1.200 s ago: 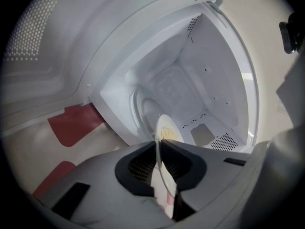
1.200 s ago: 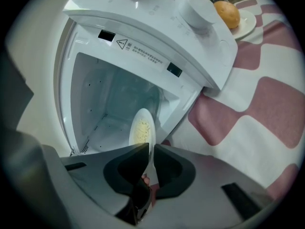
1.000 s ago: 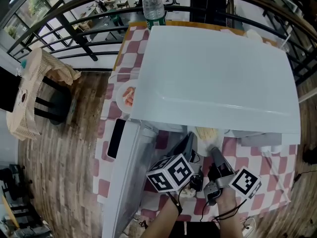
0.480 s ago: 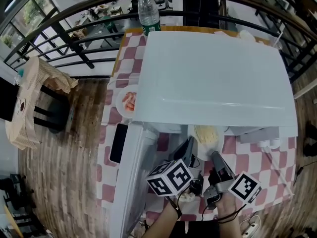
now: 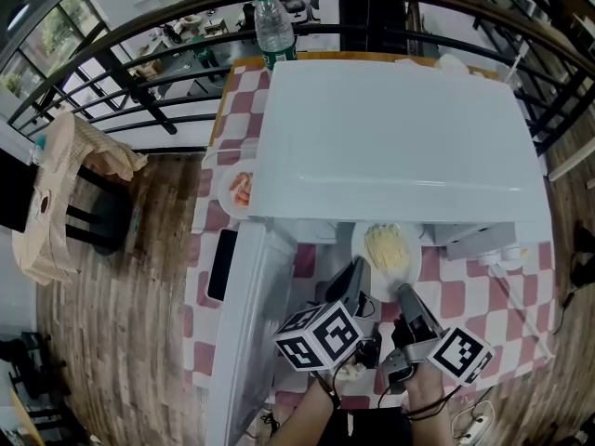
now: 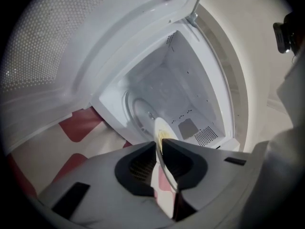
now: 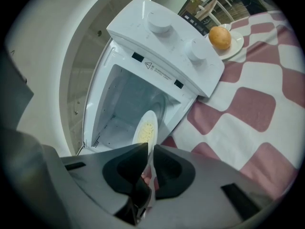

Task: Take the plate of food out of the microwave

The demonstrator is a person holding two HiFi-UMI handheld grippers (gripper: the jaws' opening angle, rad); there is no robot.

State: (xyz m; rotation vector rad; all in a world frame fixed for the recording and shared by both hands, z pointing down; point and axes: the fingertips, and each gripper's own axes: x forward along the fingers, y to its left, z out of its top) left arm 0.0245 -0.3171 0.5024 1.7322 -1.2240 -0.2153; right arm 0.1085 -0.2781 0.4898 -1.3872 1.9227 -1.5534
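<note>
While holding the plate (image 5: 383,287) by its near rim, mostly out of the microwave (image 5: 390,128), in left gripper (image 5: 357,275) and right gripper (image 5: 405,292), jaws just eased slightly wider, remains only to pull clear and set down

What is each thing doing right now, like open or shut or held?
microwave: door swung open.
plate: carries yellow food, gripped by its rim.
left hand-held gripper: shut on the plate rim, jaws just opened slightly.
right hand-held gripper: shut on the plate rim, jaws just opened slightly.
water bottle: upright, capped.
</note>
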